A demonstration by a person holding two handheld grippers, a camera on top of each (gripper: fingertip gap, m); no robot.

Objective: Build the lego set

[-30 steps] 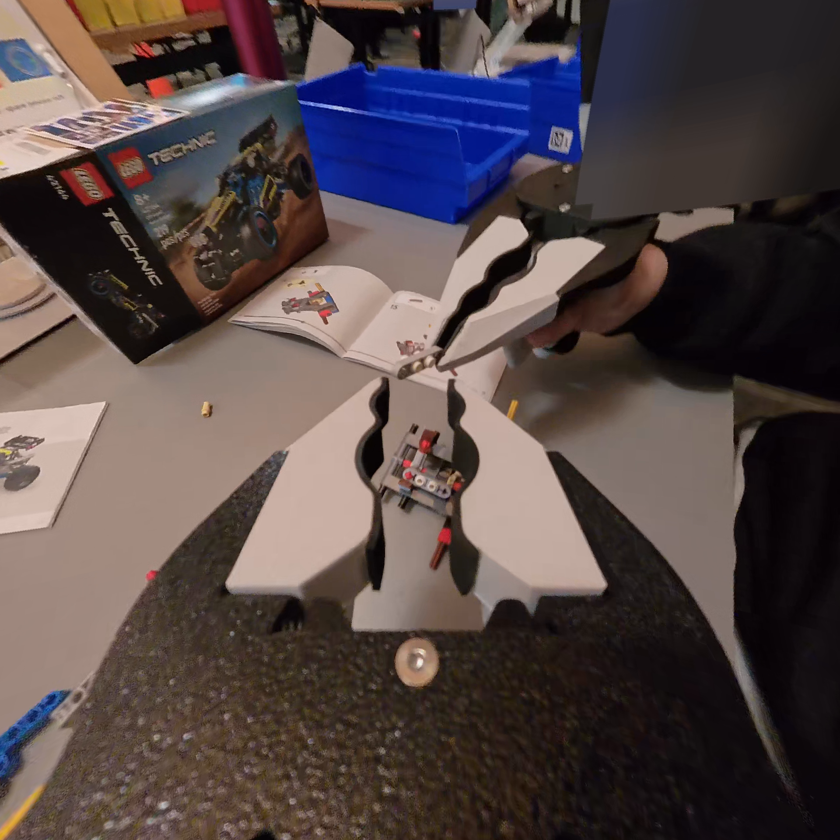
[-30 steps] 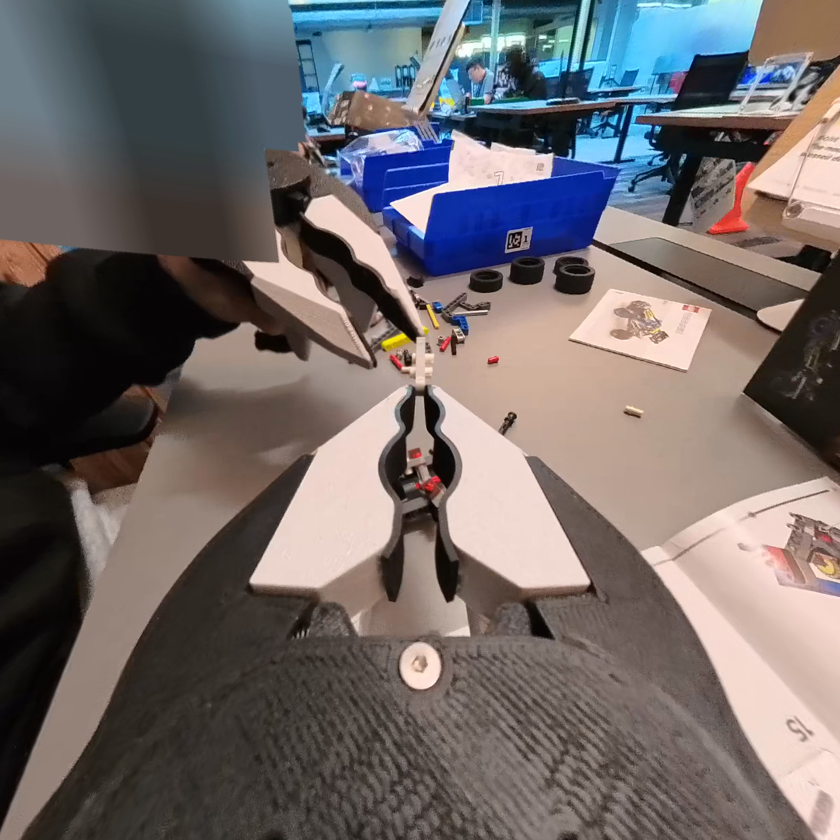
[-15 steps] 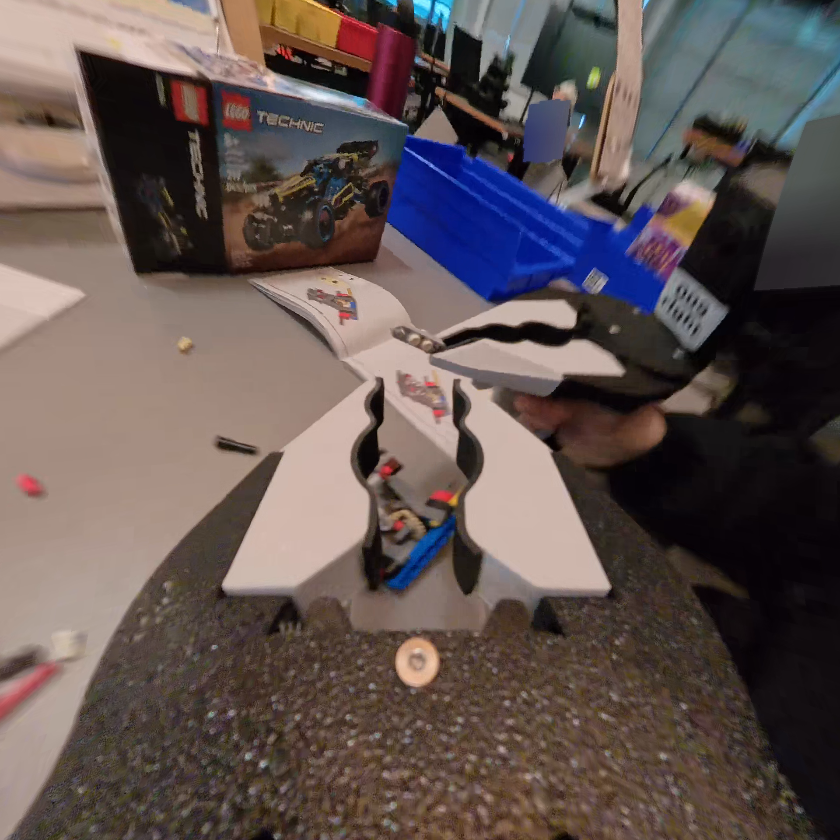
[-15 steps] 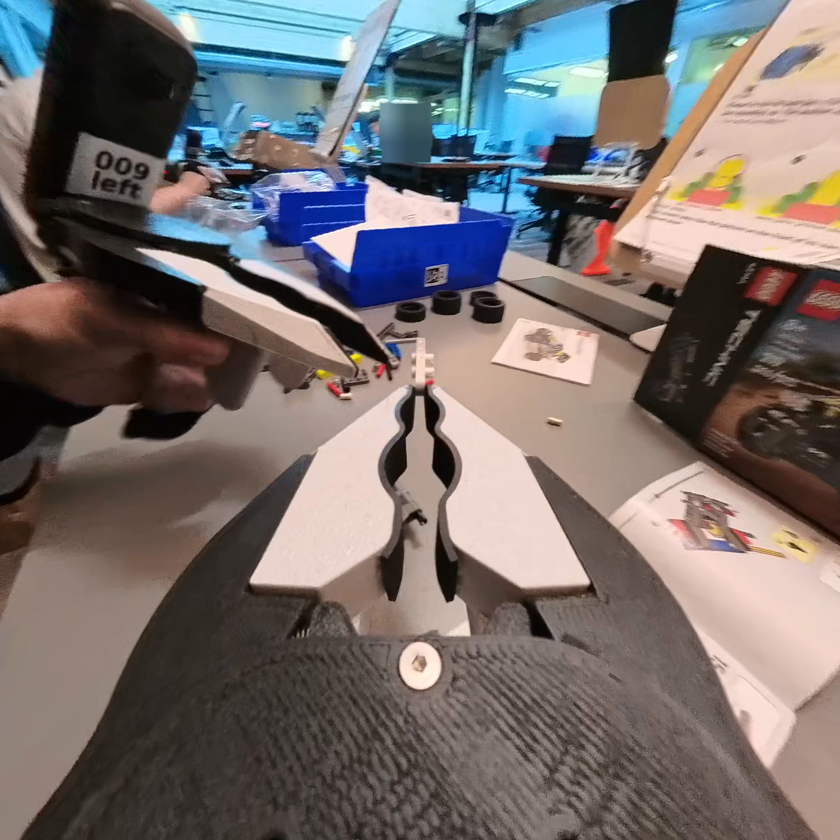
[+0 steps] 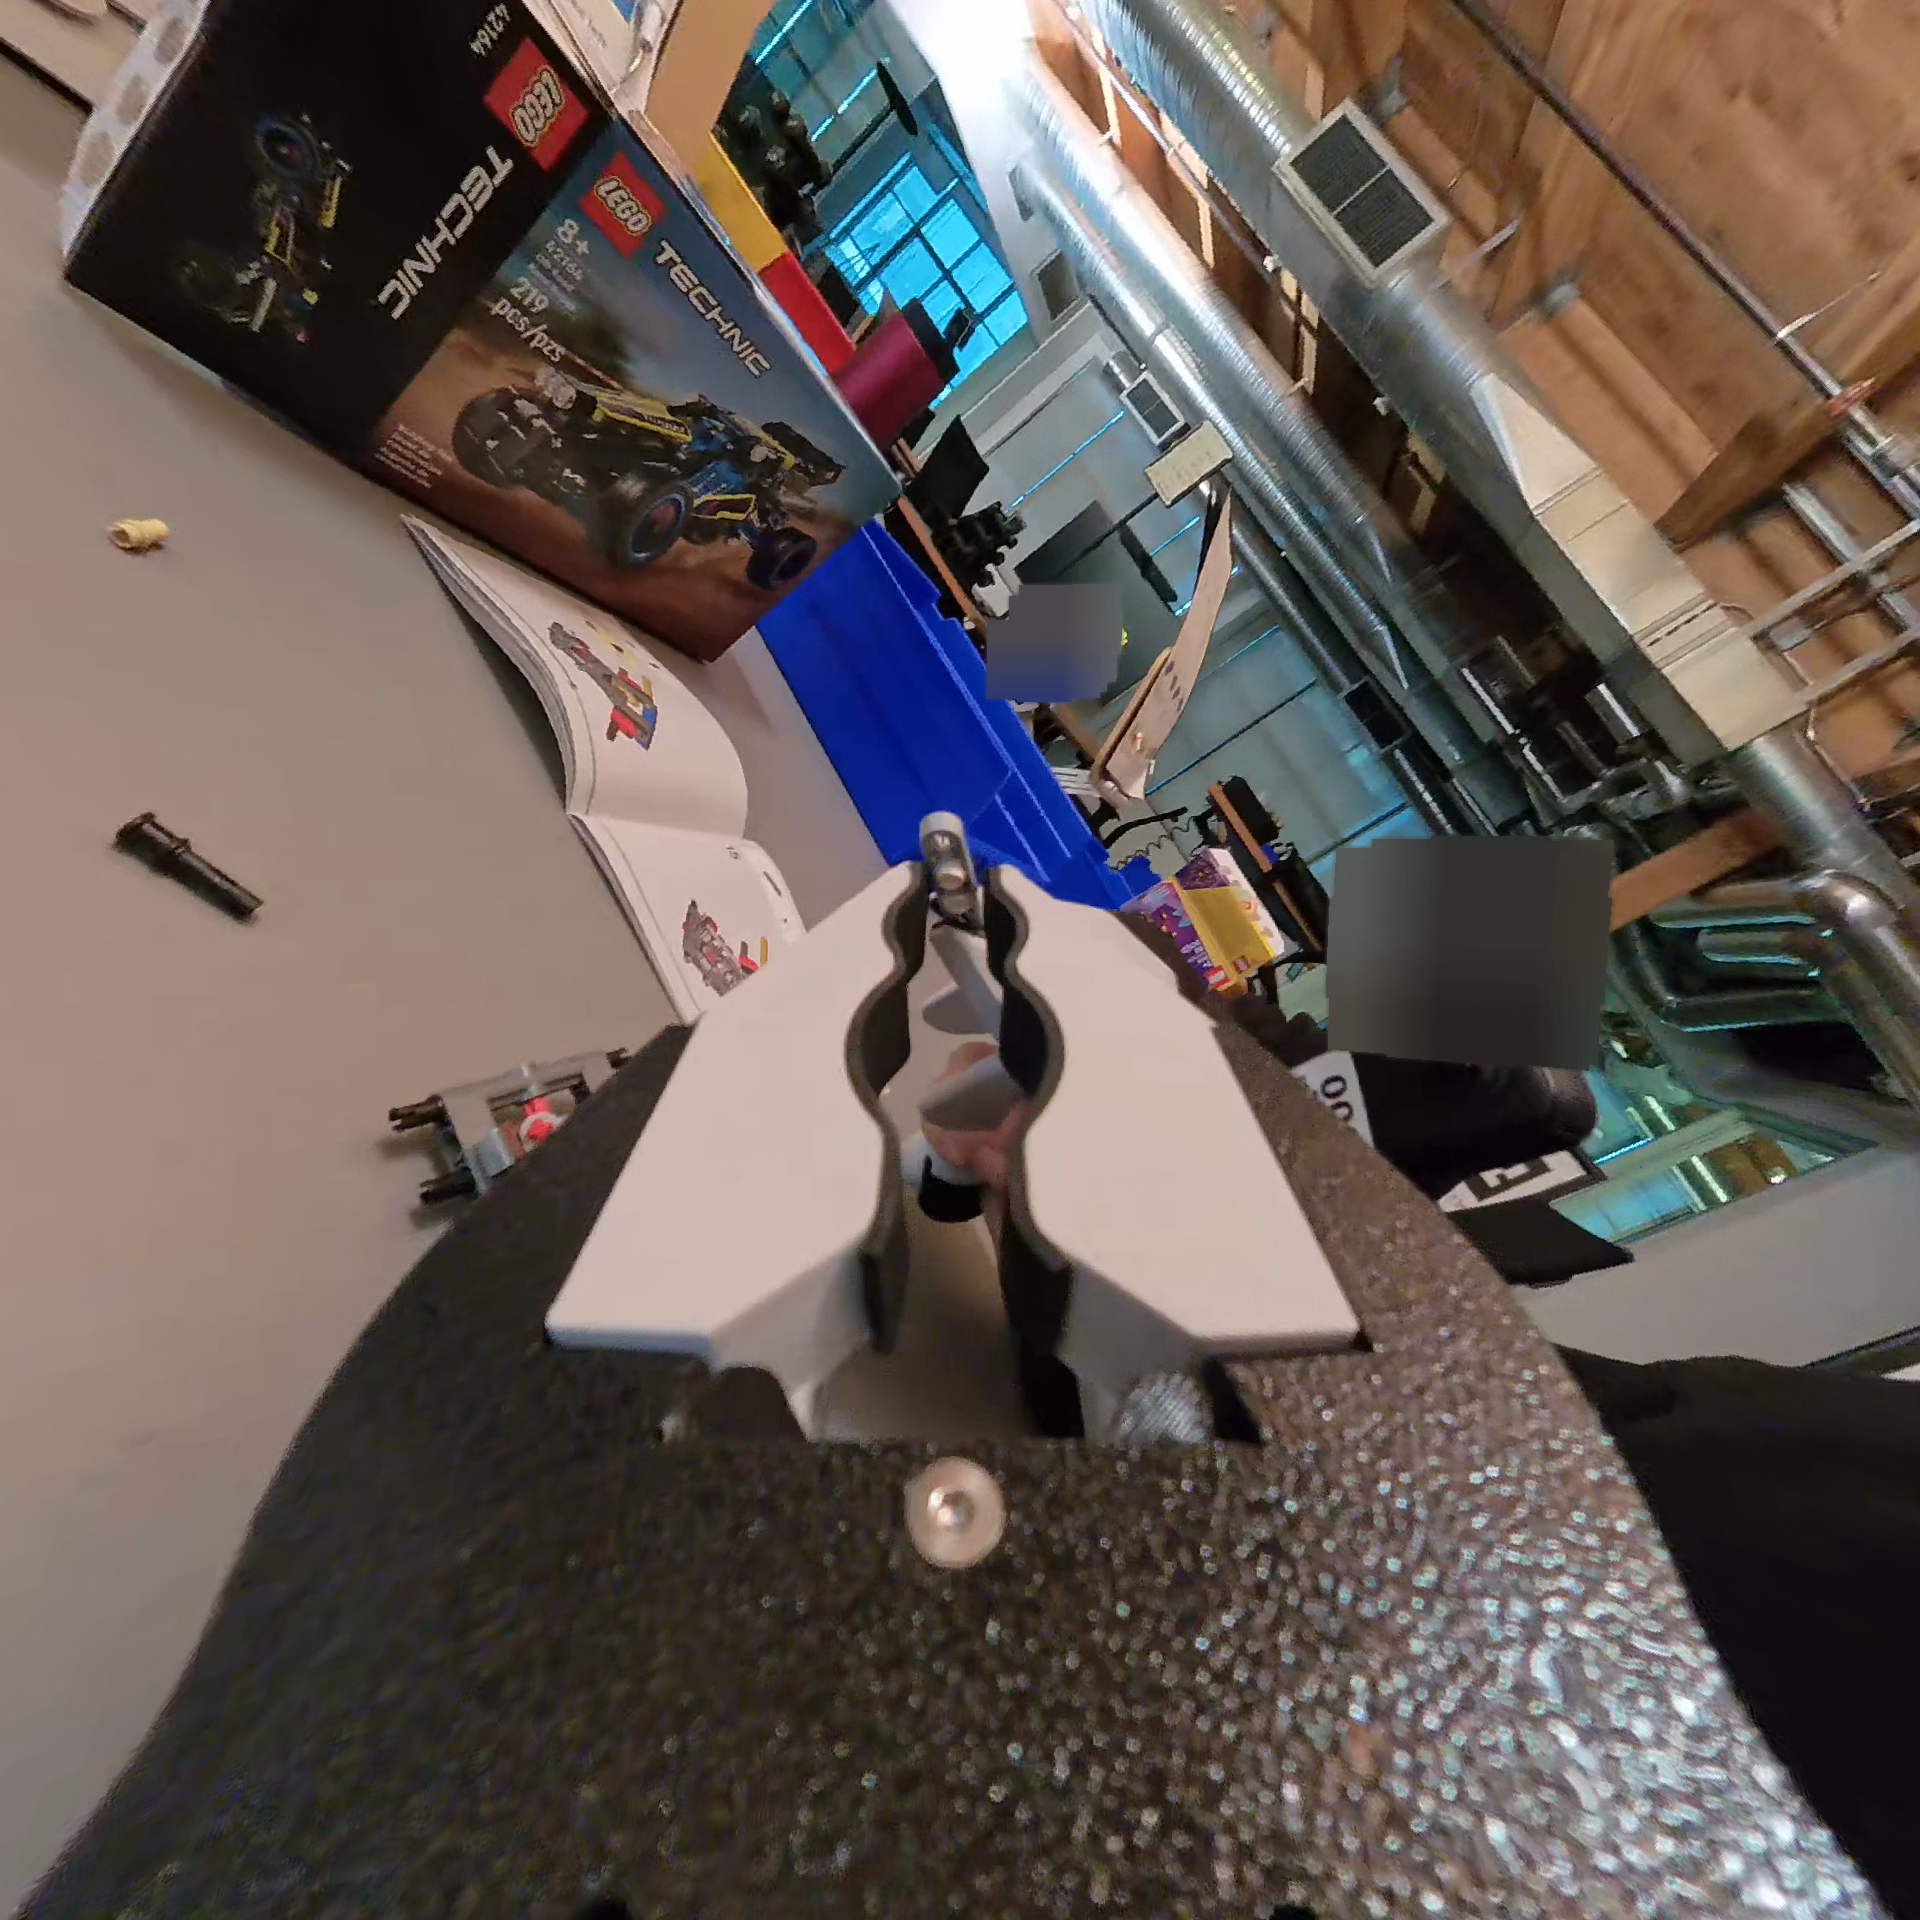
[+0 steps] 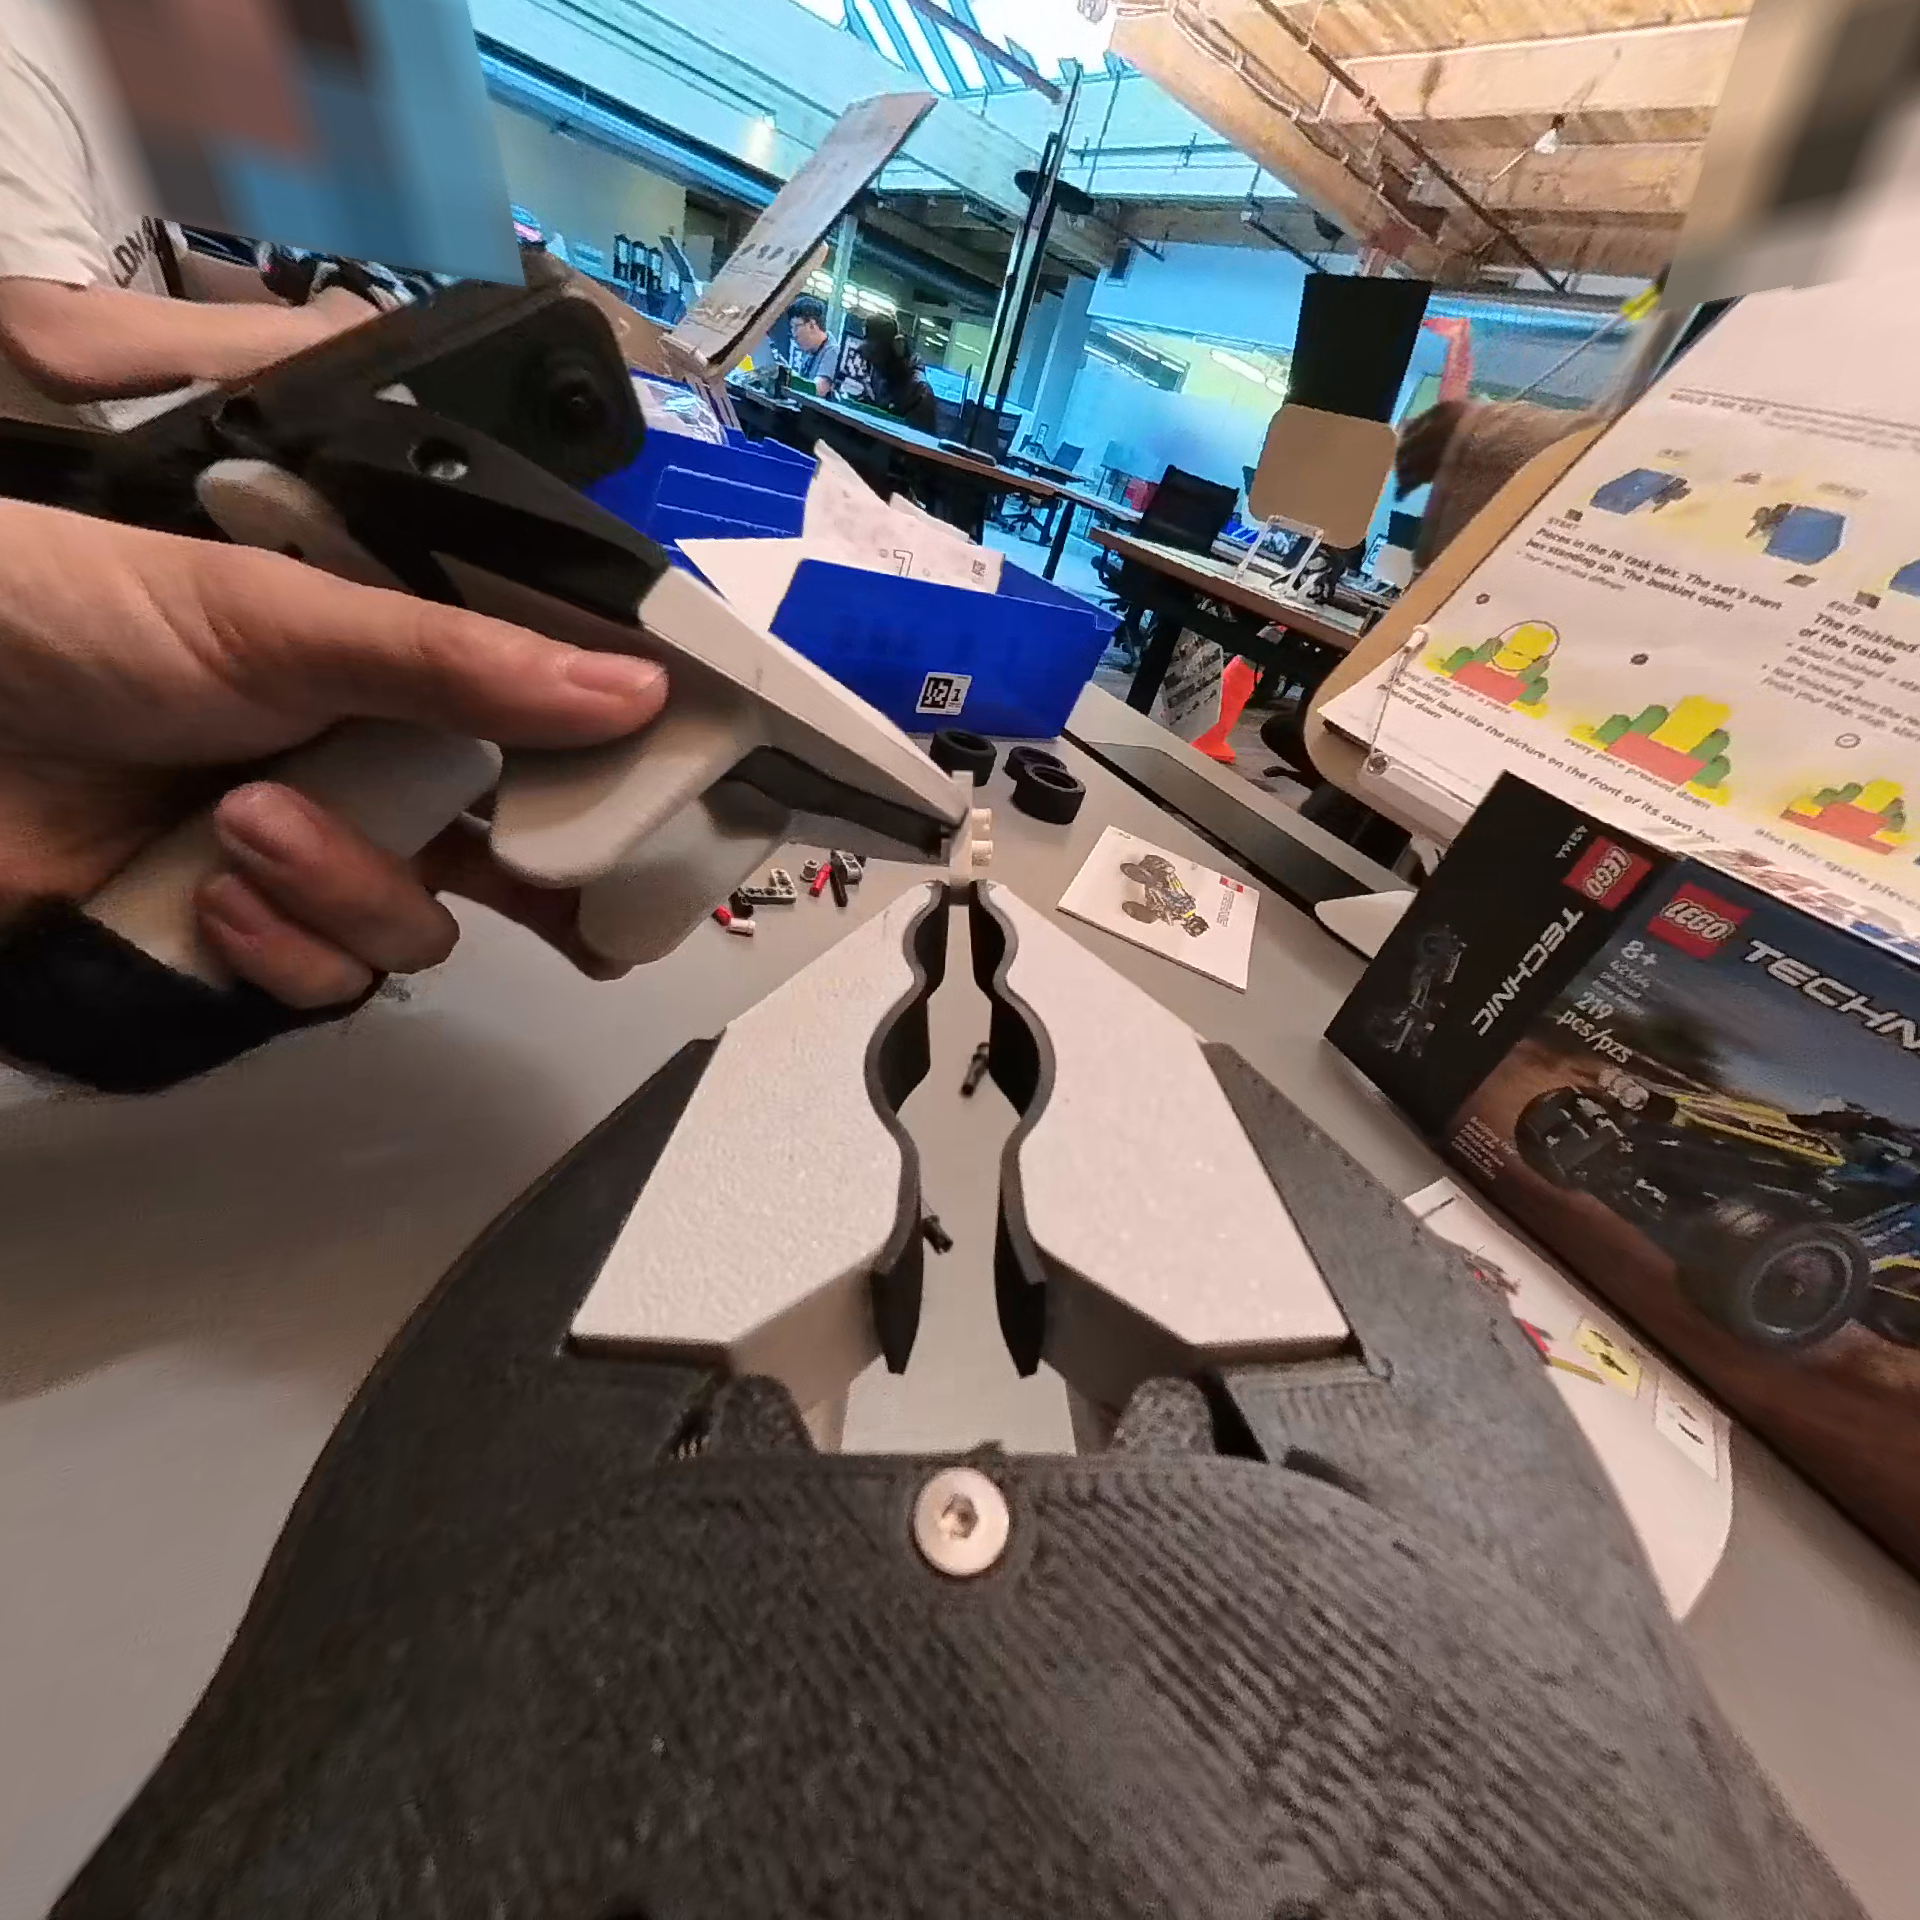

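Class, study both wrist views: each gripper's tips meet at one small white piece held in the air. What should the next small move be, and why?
Probably the right gripper should ease open. Both grippers pinch the same small white piece above the table, and the left gripper has its tips shut on the upper end, so this looks like a handover that only needs one side to let go.

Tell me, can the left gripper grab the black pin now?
Probably not yet. The left gripper looks closed on the white piece that the right gripper pinches too. Nothing lies around the black pin, so once free it likely could.
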